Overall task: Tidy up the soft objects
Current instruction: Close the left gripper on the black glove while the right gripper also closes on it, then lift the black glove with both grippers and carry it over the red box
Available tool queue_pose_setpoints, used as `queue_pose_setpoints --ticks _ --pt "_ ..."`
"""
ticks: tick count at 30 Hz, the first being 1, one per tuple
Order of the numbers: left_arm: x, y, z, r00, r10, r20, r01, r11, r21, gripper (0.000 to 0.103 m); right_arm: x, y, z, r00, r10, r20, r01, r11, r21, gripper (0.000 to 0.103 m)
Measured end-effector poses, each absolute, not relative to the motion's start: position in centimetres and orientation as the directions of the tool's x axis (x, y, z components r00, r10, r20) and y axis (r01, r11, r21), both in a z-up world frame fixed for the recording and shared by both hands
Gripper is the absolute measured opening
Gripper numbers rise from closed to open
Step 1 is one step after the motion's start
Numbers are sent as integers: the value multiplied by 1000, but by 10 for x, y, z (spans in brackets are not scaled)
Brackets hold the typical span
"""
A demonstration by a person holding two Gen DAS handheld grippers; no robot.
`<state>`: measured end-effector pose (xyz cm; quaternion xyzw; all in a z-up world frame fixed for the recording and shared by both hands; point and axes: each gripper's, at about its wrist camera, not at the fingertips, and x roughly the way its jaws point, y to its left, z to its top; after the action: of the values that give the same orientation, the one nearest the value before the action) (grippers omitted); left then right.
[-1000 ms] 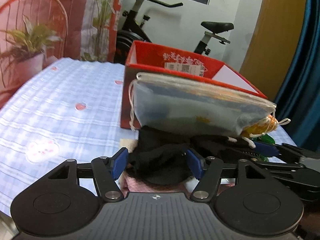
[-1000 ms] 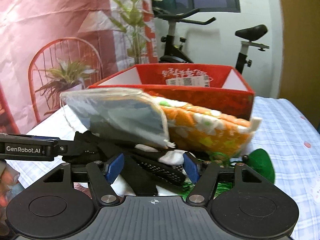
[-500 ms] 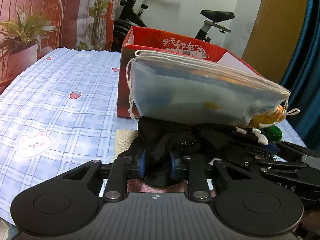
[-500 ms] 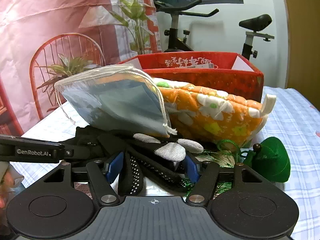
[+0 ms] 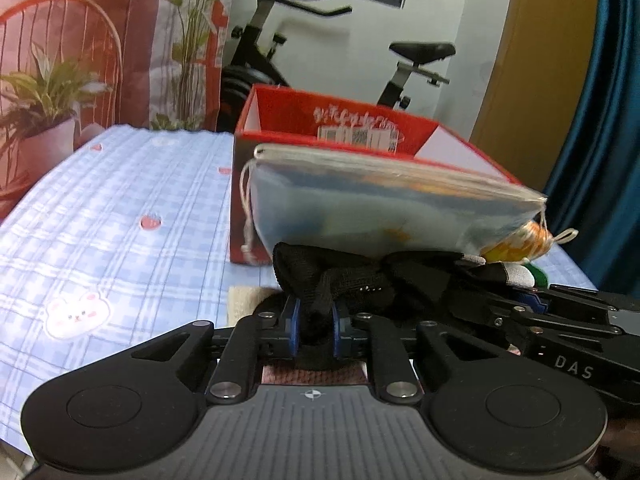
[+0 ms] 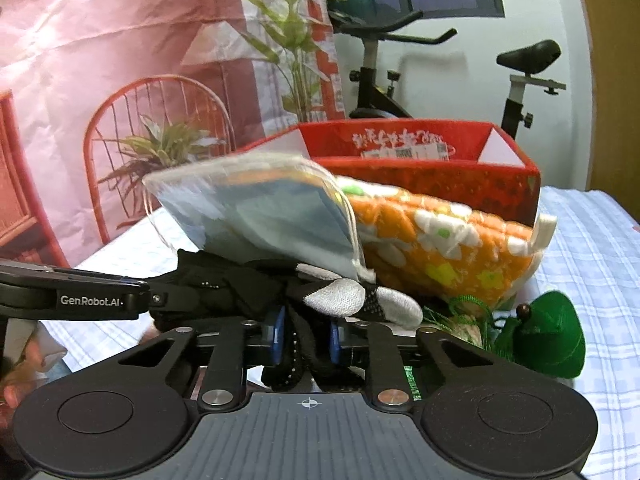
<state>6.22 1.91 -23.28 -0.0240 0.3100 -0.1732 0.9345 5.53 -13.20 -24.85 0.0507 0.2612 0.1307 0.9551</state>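
A black glove (image 5: 360,280) with grey fingertips (image 6: 340,296) lies at the bottom of a soft pile in front of a red box (image 5: 320,120). My left gripper (image 5: 314,328) is closing, its blue pads pinching the glove's black cuff. My right gripper (image 6: 307,336) is closing too, with dotted black glove fabric squeezed between its pads. On top of the glove rest a pale blue drawstring pouch (image 5: 360,208) and an orange flowered quilted pad (image 6: 440,248). A green plush pouch (image 6: 548,336) lies to the right.
The blue checked tablecloth (image 5: 120,208) stretches off to the left. A cream cloth (image 5: 244,300) and a pink one (image 5: 312,374) lie under the pile. Behind the red box (image 6: 420,176) stand an exercise bike (image 6: 520,80) and a plant backdrop. A hand (image 6: 16,376) shows at lower left.
Both grippers went from open around the black glove to clamped on it, the left one first and the right one after. Neither hand has shifted much.
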Motion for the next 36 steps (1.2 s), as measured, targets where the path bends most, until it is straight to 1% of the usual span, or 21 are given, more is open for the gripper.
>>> queue_pose_setpoints --ticks 6,13,19,22,27,30,32,36 --pt "51 16 -214 791 -340 -509 320 939 -129 16 44 -134 -227 861 283 -423 -242 959 150 19" --pt "40 11 -183 843 -339 -417 327 939 -101 16 39 -136 -196 891 291 -347 -262 956 129 19" --pt "51 0 -155 863 -342 -372 337 938 -81 16 47 -141 -165 909 295 -295 -268 955 127 19" --pt "67 -3 -139 861 -360 -359 345 933 -107 16 58 -142 -147 914 292 -283 -270 956 115 19" --pt "105 -12 -121 849 -387 -360 361 922 -141 16 89 -150 -116 915 300 -271 -287 954 90 19" --pt "128 -22 -118 835 -402 -375 384 915 -125 16 111 -152 -103 912 310 -268 -310 950 43 19" --pt "148 -29 -119 821 -398 -410 383 916 -121 16 130 -157 -99 908 300 -292 -306 952 25 19" --pt "188 -41 -133 765 -400 -505 377 914 -153 16 171 -169 -104 886 295 -358 -293 954 60 19"
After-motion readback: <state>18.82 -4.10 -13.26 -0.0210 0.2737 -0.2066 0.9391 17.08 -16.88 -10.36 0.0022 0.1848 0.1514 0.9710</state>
